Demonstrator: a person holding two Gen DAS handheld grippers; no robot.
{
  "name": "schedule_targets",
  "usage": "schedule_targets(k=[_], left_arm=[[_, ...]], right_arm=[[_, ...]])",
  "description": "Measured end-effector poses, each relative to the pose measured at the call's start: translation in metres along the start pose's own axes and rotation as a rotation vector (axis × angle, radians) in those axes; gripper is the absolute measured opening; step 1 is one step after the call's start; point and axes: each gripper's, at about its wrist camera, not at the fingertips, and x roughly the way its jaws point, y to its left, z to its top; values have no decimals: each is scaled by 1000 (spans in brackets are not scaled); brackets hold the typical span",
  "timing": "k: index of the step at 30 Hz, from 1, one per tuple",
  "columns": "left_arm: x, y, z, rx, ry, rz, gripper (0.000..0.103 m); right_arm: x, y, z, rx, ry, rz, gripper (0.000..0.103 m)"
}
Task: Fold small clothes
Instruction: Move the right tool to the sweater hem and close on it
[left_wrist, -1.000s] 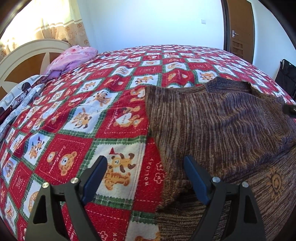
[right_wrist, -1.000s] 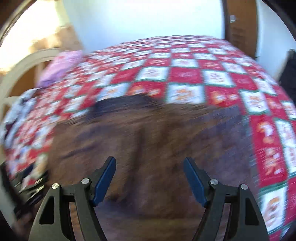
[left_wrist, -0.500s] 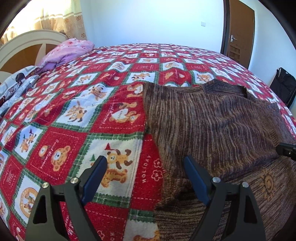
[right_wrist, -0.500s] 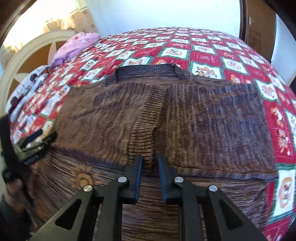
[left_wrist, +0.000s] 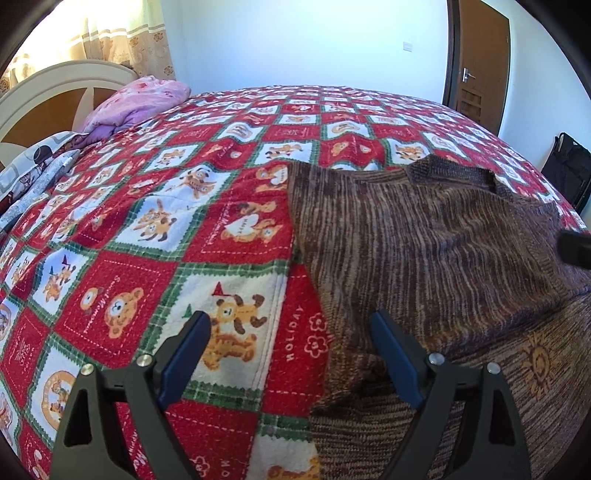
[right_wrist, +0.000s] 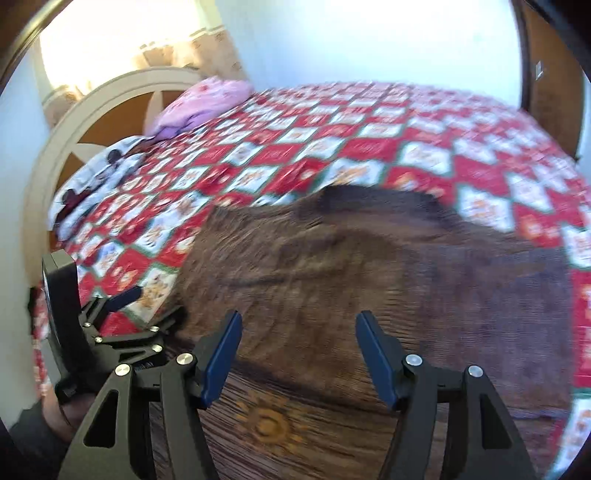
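A brown striped knit sweater (left_wrist: 424, 251) lies flat on the red Christmas quilt (left_wrist: 147, 229), collar at the far end, an orange sun motif near its near edge. My left gripper (left_wrist: 290, 339) hovers low over the sweater's left edge, open and spreading a touch wider; the edge lies under the gap and no pad presses it. In the blurred right wrist view my right gripper (right_wrist: 299, 332) hangs over the sweater (right_wrist: 369, 277). Its jaws are opening, with nothing pinched between them. The left gripper (right_wrist: 122, 314) shows at that view's left, held by a hand (right_wrist: 55, 413).
A pink bundle (left_wrist: 140, 99) and grey patterned bedding (left_wrist: 33, 166) lie by the white headboard (left_wrist: 55, 85) at the far left. A brown door (left_wrist: 480, 66) and a black bag (left_wrist: 569, 162) stand beyond the bed's right side.
The right gripper went from open to nearly shut over the sweater's middle fold, and has now spread open again while shifting sideways. The left gripper has kept its place.
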Motion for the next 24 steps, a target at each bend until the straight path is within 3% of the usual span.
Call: schedule_targets(k=[3,5,8,10,16,18,22,24], left_arm=[[0,1,0,-4,0,3,93],[0,1,0,-3,0,5,93],[0,1,0,-4,2,0,93],[0,2,0,-6,3,-3,93],[-2,1,-2,-5,1,-6,93],[-4,2,-4,-9,2,-18,93],[-5,3,-6,-16,5,-37,93],[-4,3,-6,-13,5,-35,93]], right_arm=[[17,-8,-4,2,39,-96,65],[26,-24,-13,35,78,-117,65],[18,-38,-22,7,66,-120,64],[16,-45,-26,-3,82,-173,64],[-1,-55,-30,48,29,-138,63],[-9,-60,-31,77,8,-128,51],[-3,-76,-28,148,28,-95,45],[-1,-80,-24,181,14,-79,32]])
